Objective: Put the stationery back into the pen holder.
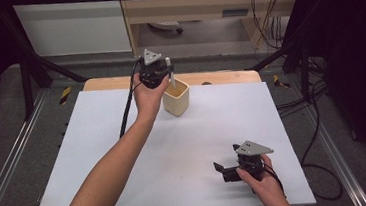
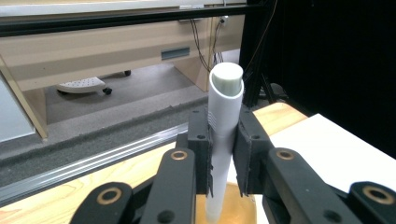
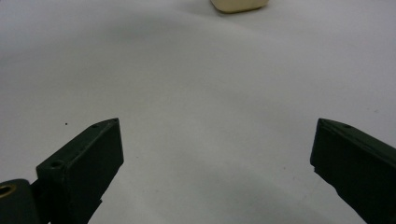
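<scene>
**Two tools, one clamped on a white tube above the cup**

Two tools work over a white surface (image 1: 175, 149). At the far edge, the left tool (image 1: 161, 77) stands with its jaws pressed together on a white tube (image 2: 223, 135), which rises upright between the black pads. The tube is a smooth, round plastic cylinder with a flat, pale grey end cap at the top and a few fine ribs on its side just above the pads. Its lower end reaches down into the mouth of a cream cup (image 1: 176, 97), a squarish, matte container with rounded corners that tapers slightly toward its base. The cup sits near the back edge of the white sheet, just in front of a bare strip of light wood (image 1: 219, 77) that borders the far side.

The right tool (image 1: 227, 172) rests low near the front right corner of the surface, well apart from the cup. Its jaws stand wide apart with nothing between them; in the right gripper view they are blocky, matte black wedges (image 3: 81, 161) framing bare sheet, with the cup's base far ahead.

Between the two tools the sheet is flat, smooth and uncluttered, giving broad room across the middle and left. Beyond the surface's edges lie grey floor, metal rails (image 1: 5, 163) and black cables (image 1: 313, 121) at the right.
</scene>
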Demonstrator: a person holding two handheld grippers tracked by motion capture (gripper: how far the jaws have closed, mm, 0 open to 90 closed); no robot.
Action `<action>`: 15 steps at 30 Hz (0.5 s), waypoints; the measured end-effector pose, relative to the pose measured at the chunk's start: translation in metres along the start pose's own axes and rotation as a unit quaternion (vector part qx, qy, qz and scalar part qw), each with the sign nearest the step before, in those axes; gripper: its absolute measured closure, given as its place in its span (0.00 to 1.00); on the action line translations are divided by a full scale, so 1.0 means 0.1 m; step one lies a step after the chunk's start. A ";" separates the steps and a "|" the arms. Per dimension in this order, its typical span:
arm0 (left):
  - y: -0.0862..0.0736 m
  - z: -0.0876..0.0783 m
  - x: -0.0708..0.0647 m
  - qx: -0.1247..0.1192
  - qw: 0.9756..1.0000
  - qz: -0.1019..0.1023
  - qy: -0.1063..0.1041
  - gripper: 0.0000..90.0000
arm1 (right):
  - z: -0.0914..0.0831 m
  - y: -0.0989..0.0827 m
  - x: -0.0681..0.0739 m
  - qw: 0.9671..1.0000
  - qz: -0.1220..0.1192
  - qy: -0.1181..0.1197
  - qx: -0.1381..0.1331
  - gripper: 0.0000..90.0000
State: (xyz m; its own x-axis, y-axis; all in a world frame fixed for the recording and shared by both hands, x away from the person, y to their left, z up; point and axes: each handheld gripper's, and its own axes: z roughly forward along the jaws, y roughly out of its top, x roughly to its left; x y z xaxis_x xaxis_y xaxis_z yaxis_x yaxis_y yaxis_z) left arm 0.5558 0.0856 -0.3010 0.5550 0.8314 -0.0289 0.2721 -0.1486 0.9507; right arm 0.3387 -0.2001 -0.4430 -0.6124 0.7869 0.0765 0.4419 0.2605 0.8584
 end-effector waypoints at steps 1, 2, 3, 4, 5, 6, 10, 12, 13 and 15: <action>-0.01 0.01 -0.02 0.003 1.000 0.006 -0.001 0.87 | 0.00 0.00 0.00 1.000 0.000 0.001 0.001 0.04; -0.01 0.01 -0.02 0.003 1.000 0.006 -0.001 0.87 | 0.00 0.00 0.00 1.000 -0.001 0.000 0.000 0.04; -0.01 0.02 -0.05 0.003 1.000 0.009 -0.002 0.87 | 0.00 0.00 0.01 1.000 -0.001 0.001 0.000 0.04; -0.01 0.03 -0.06 0.003 1.000 0.009 -0.003 0.87 | 0.00 0.00 0.01 1.000 -0.002 0.001 0.000 0.04; -0.01 0.03 -0.06 0.003 1.000 0.009 -0.003 0.87 | 0.00 0.00 0.01 1.000 -0.002 0.001 0.000 0.04; -0.01 0.04 -0.07 0.004 1.000 0.011 -0.004 0.87 | 0.00 0.00 0.01 1.000 -0.003 0.000 0.000 0.04; -0.03 0.06 -0.08 0.008 1.000 0.016 -0.002 0.87 | 0.00 0.00 -0.01 1.000 0.001 0.000 0.000 0.04; -0.05 0.07 -0.09 0.008 1.000 0.021 -0.001 0.87 | 0.00 0.00 -0.01 1.000 -0.001 -0.001 0.000 0.04; -0.05 0.07 -0.09 0.008 1.000 0.021 -0.001 0.87 | 0.00 0.00 -0.01 1.000 -0.001 -0.001 0.000 0.04; -0.07 0.10 -0.09 0.013 1.000 0.019 -0.007 0.87 | 0.01 0.00 0.00 1.000 -0.003 -0.001 0.000 0.04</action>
State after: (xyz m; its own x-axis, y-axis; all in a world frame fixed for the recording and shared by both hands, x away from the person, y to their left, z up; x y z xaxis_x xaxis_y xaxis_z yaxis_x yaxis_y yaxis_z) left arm 0.5567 0.0736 -0.3108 0.5759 0.8175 0.0020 0.2712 -0.1934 0.9429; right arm 0.3392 -0.1996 -0.4428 -0.6143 0.7859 0.0705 0.4387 0.2658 0.8584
